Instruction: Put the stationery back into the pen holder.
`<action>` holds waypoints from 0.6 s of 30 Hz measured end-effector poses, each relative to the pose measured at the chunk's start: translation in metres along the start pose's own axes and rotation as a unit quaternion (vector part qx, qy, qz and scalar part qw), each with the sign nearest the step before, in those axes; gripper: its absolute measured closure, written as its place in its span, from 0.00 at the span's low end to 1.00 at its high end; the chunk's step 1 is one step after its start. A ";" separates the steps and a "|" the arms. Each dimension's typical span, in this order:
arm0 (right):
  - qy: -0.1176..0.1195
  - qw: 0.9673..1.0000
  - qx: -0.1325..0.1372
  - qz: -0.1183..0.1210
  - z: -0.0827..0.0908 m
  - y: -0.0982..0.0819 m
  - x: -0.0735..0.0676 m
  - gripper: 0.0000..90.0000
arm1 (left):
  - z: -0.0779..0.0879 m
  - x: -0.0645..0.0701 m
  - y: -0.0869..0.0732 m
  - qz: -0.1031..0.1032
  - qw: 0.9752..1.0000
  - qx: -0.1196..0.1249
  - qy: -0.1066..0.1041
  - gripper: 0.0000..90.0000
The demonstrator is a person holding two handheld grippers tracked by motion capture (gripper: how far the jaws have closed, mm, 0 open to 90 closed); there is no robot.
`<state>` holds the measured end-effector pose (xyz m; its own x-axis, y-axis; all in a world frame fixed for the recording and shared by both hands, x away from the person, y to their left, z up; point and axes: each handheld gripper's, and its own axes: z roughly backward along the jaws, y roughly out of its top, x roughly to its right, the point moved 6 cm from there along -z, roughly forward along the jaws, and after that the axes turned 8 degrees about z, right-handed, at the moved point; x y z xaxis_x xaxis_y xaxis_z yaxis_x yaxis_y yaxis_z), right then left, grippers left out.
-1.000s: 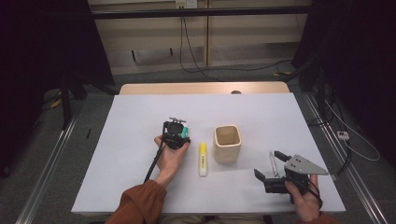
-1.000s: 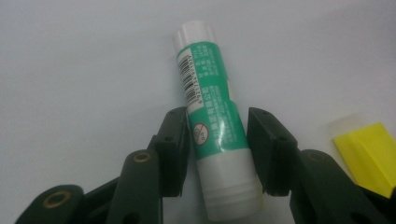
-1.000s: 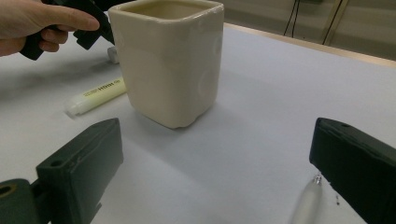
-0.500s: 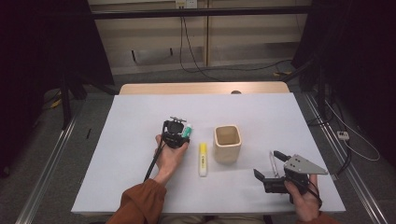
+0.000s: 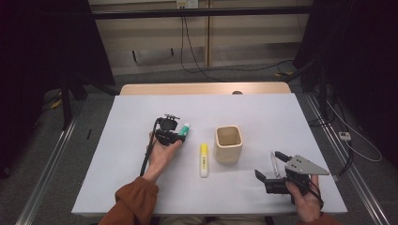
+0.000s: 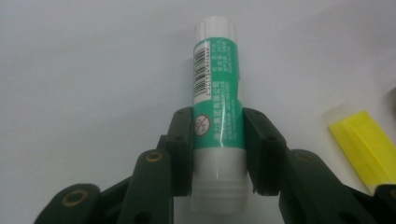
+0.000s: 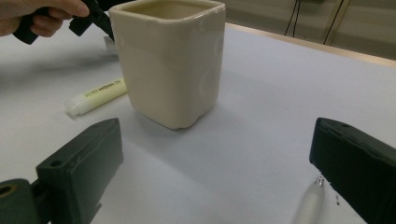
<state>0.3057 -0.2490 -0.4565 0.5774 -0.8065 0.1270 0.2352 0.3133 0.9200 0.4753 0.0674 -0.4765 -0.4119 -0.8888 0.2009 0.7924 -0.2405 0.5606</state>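
left of centre in the high view, the left gripper (image 5: 179, 137) is seen on the white table (image 5: 141, 112), w/ a green-and-white plastic glue stick (image 5: 185, 130) clamped between its jaws. from the left gripper view the jaws have just been closing; both black pads (image 6: 183, 144) are pressed on the lower part of the tube (image 6: 218, 107), which points to the top of the frame, white cap farthest away. a yellow highlighter pen (image 5: 204, 160) lies just right of it, at centre frame. a cream square ceramic cup (image 5: 228, 143) stands upright right of the pen. at lower right, the right gripper (image 5: 273, 167) is held w/ jaws spread wide, nothing gripped; a slim translucent pen (image 7: 309, 203) lies near them.
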 end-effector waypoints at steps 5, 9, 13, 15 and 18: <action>0.000 1.000 -0.001 -0.001 0.000 0.000 0.000 0.03 | 0.012 0.004 -0.003 -0.020 1.000 0.003 -0.023 0.73; 0.001 1.000 -0.001 0.000 -0.001 0.000 -0.001 0.03 | 0.022 0.007 -0.005 -0.027 0.999 0.010 -0.041 0.73; 0.002 1.000 -0.001 0.001 -0.001 0.000 -0.001 0.03 | 0.031 0.008 -0.007 -0.041 0.998 0.019 -0.049 0.73; 0.002 1.000 -0.002 0.001 -0.001 0.000 -0.001 0.03 | 0.034 0.009 -0.009 -0.053 0.997 0.021 -0.058 0.73; 0.001 1.000 -0.002 0.002 -0.001 0.000 -0.001 0.03 | 0.040 0.013 -0.013 -0.067 0.995 0.022 -0.065 0.73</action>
<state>0.3059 -0.2472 -0.4572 0.5802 -0.8042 0.1291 0.2364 0.3179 0.9182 0.4421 0.0743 -0.4491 -0.5690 -0.7916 0.2227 0.7078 -0.3335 0.6228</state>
